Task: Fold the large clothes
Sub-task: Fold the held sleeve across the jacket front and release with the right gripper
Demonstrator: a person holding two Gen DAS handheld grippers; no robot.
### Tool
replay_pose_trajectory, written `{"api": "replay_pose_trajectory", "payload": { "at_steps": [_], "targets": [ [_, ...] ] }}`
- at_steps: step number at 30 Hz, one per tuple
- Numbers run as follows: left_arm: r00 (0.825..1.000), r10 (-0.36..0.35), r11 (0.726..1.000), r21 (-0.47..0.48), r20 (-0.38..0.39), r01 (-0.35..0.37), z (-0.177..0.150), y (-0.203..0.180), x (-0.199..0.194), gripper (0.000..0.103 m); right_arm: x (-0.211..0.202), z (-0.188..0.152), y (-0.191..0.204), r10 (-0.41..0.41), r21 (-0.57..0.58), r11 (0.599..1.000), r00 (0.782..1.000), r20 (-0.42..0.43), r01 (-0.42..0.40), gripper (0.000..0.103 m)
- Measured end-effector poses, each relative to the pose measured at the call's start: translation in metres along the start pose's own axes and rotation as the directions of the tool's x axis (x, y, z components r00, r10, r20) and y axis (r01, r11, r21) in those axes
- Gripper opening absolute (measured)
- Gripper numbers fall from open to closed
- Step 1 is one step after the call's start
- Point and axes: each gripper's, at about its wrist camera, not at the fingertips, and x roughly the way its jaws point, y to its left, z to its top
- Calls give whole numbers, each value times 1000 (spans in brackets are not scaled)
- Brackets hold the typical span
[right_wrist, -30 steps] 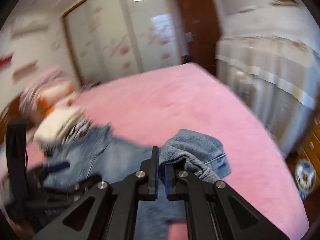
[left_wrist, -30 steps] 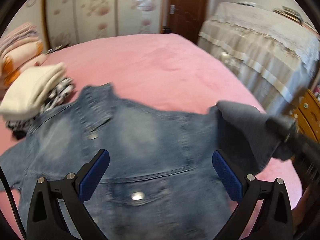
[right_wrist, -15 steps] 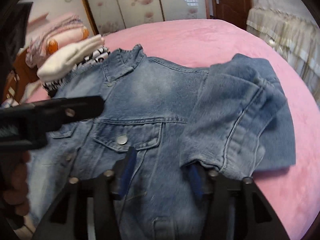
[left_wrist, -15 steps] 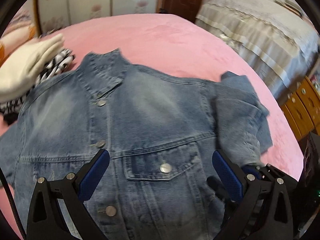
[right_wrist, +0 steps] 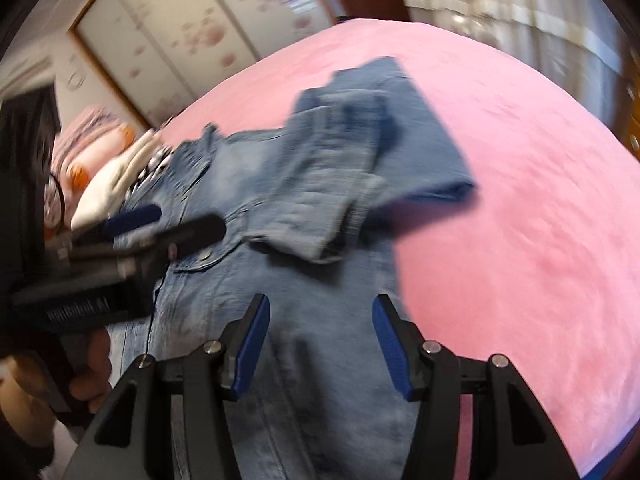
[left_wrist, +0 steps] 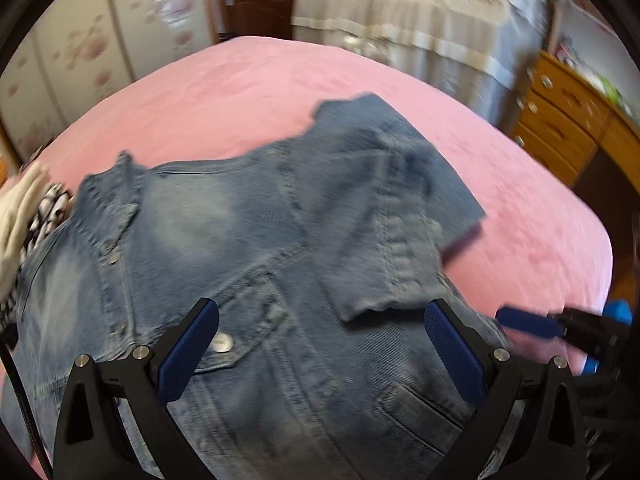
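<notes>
Bare pink bed [left_wrist: 248,92] beyond jacket [left_wrist: 240,240]; sleeve [left_wrist: 384,208] folded across its chest. Left gripper [left_wrist: 322,344] and right gripper [right_wrist: 318,344] spread, pinching nothing.

Bright daylight — motion blur, fisheye-warped dark edges

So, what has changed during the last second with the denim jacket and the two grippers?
The right gripper let go of the sleeve, which now lies folded across the denim jacket; its jaws stand apart, empty. Both grippers dropped closer to the jacket. The left gripper stayed open, and the jacket stayed on the pink bed beside the folded clothes.
</notes>
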Motion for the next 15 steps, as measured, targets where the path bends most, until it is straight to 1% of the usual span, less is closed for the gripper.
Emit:
{"api": "replay_pose_trajectory", "payload": {
  "at_steps": [3, 5, 10, 11, 13, 14, 15],
  "targets": [
    [1000, -13, 998, 62, -15, 14, -5, -15, 4, 102, -8, 0, -17, -15, 40, 999, 1000, 9, 15, 54],
    [1000, -1, 994, 105, -16, 2, -9, -24, 6, 102, -14, -1, -28, -32, 59, 998, 999, 18, 31, 54],
    [996, 84, 971, 226, 2, -82, -12, -44, 17, 102, -19, -3, -41, -37, 89, 995, 999, 32, 34, 54],
    [995, 96, 967, 238, 5, -94, -10, -46, 20, 99, -15, -2, -35, -38, 93, 995, 999, 34, 35, 54],
    [995, 100, 962, 253, 3, -98, -4, -51, 26, 92, -15, -3, -36, -34, 100, 995, 999, 39, 30, 54],
    [996, 92, 962, 258, 0, -88, 0, -54, 29, 82, -15, -4, -36, -36, 101, 994, 999, 41, 32, 54],
    [996, 87, 960, 266, -7, -82, 3, -56, 31, 60, -15, -3, -35, -37, 103, 994, 998, 43, 33, 54]
  ]
}}
